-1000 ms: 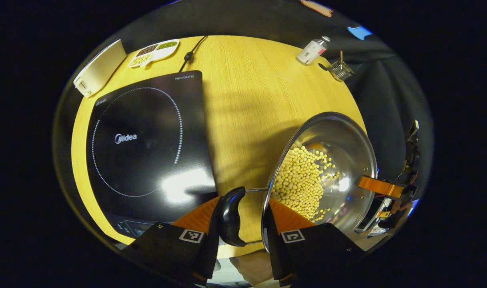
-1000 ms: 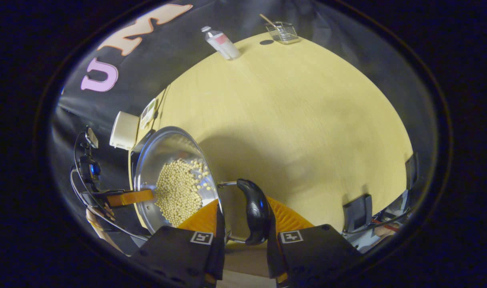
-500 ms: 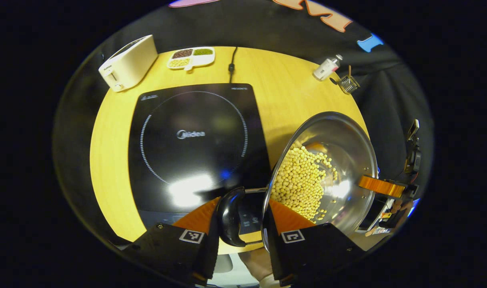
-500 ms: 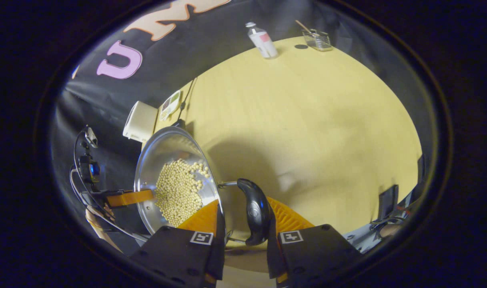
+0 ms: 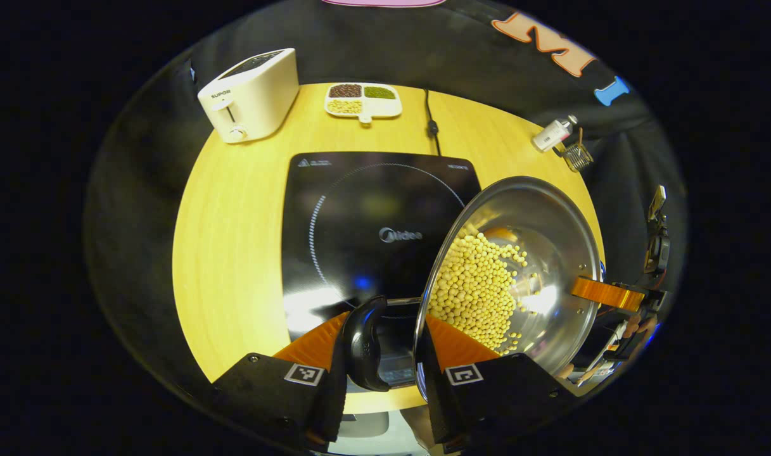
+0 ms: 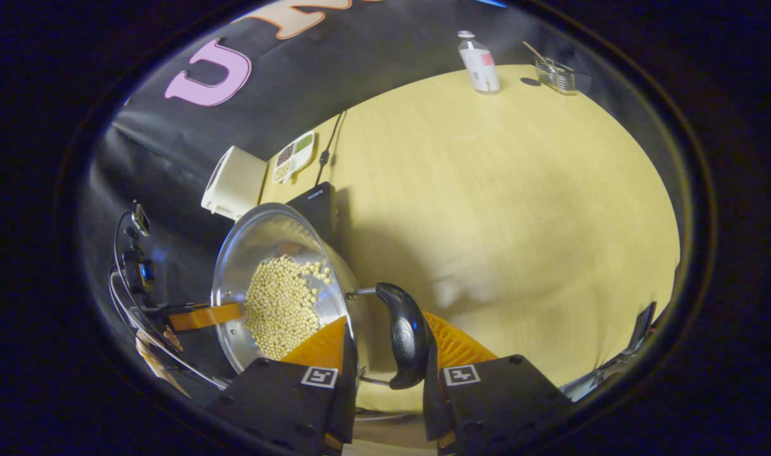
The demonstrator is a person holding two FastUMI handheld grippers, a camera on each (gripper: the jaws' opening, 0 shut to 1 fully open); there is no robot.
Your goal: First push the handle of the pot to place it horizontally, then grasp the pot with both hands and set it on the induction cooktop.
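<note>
Shiny steel pot (image 5: 537,221) of pale beans (image 5: 480,278) held aloft, black induction cooktop (image 5: 360,215) at its 9 o'clock. Left gripper (image 5: 377,345) clamped on black side handle (image 5: 363,342); right gripper (image 6: 385,342) apparently clamped on opposite black handle (image 6: 405,335).

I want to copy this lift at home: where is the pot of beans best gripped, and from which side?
By its two black side handles, one gripper from each opposite side, as here. The pot is round and smooth; the handles stand off its wall, so jaws can close around them.
</note>
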